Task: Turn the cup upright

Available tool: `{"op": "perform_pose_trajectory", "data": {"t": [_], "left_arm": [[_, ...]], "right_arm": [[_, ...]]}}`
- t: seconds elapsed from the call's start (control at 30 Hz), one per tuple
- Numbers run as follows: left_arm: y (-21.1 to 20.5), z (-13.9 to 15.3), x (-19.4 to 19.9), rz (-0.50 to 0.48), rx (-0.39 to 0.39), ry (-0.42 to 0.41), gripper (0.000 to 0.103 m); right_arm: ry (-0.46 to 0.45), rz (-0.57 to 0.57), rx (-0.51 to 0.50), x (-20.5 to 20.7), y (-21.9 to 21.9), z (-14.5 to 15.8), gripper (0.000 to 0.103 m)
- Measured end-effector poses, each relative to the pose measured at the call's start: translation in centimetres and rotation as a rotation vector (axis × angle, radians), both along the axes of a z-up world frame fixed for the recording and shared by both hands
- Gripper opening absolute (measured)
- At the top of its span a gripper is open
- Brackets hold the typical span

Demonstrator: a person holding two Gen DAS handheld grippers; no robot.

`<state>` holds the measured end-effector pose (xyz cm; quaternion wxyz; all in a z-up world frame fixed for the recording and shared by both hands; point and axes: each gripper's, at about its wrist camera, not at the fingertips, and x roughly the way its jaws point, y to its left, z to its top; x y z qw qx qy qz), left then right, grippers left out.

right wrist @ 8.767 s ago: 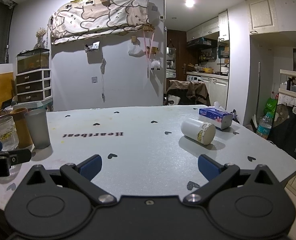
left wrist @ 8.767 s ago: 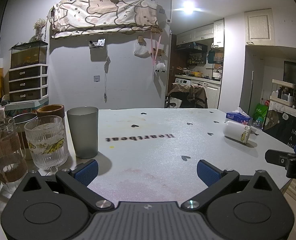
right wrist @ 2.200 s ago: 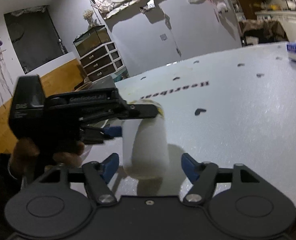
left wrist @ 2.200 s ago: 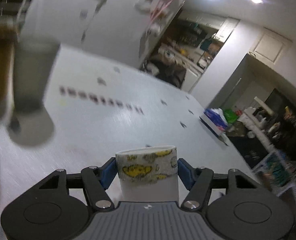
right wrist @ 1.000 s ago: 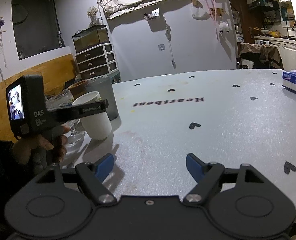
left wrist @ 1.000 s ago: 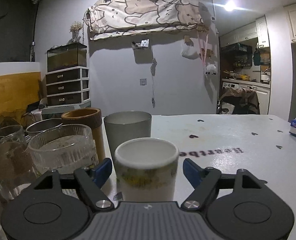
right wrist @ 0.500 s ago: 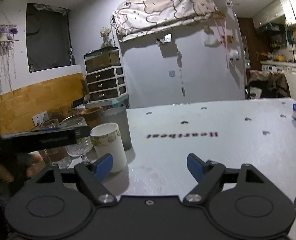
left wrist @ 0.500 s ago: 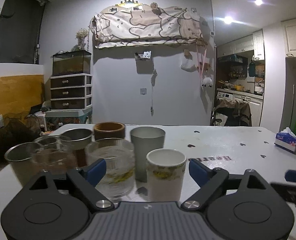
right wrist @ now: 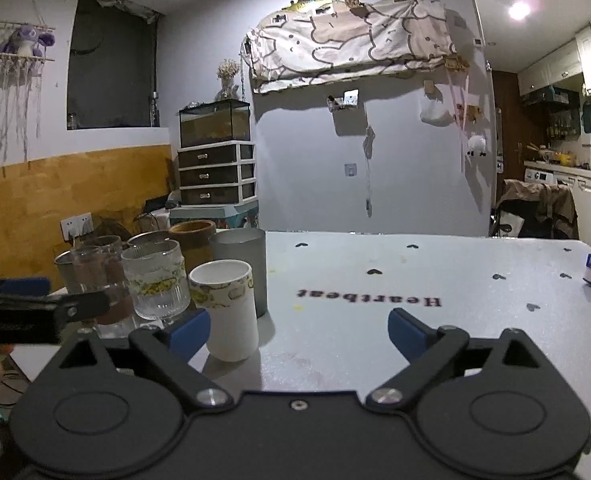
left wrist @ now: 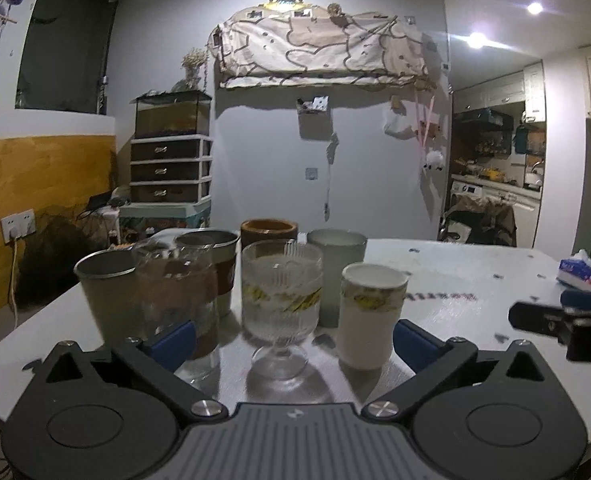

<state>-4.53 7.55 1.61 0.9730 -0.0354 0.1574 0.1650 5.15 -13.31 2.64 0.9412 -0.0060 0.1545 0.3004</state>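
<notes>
Left gripper backed farther from cup; cup upright on table. Both grippers, right included, spread, empty. Retreat straight, clear of glass.

left gripper: black body | blue fingers | silver screws

Seven cups (glass, metal, ceramic), one tissue box, two grippers, one table.

Dim fisheye views, glaring ceiling lights, soft blur.
</notes>
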Motion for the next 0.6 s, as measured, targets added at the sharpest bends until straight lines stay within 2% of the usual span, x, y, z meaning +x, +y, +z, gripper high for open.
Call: {"op": "perform_pose_trajectory", "data": {"t": [0.13, 0.6], "left_arm": [[0.2, -0.3, -0.6, 0.019, -0.003, 0.015, 0.103], [0.3, -0.2, -2.1, 0.050, -0.015, 0.007, 0.103]], "right_arm": [[-0.002, 0.007, 0.007, -0.1, 0.4, -0.5, 0.103], [0.000, -0.003, -0.016, -0.9, 0.3, -1.2, 0.103]]}}
